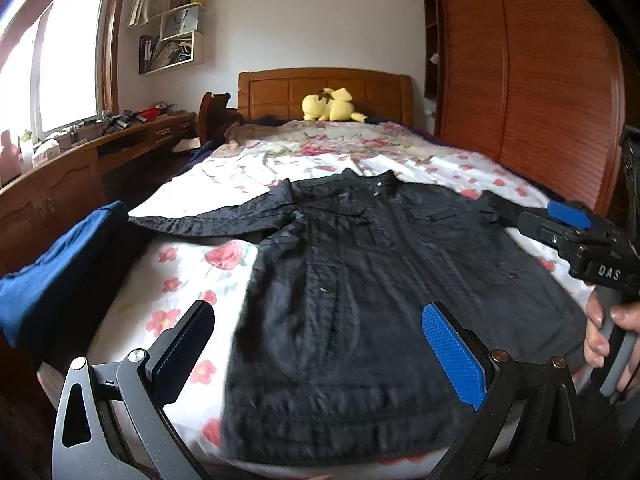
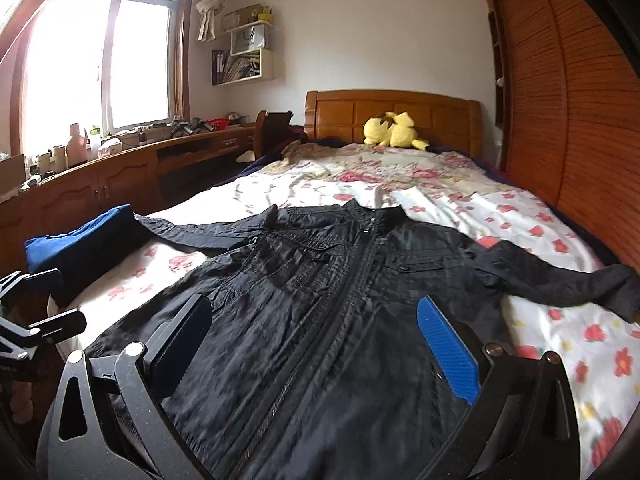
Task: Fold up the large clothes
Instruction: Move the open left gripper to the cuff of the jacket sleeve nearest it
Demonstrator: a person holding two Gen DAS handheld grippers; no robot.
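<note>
A black zip-up jacket (image 1: 380, 280) lies flat on the bed, front up, collar toward the headboard and both sleeves spread out to the sides. My left gripper (image 1: 320, 354) hovers open over its lower hem, with nothing between the fingers. My right gripper (image 2: 316, 346) is open too, above the jacket (image 2: 340, 320) near the zipper at waist level. In the left wrist view the right gripper (image 1: 554, 220) shows at the right edge near the jacket's sleeve, held by a hand (image 1: 604, 332). The left gripper (image 2: 56, 302) appears at the left edge of the right wrist view.
A folded blue garment (image 1: 60, 276) sits on the bed's left edge by the jacket's sleeve. The floral bedsheet (image 2: 440, 196) stretches to a wooden headboard (image 1: 324, 88) with a yellow plush toy (image 1: 330, 106). A wardrobe (image 1: 532, 72) lines the right side, a cluttered wooden desk (image 2: 120, 168) the left.
</note>
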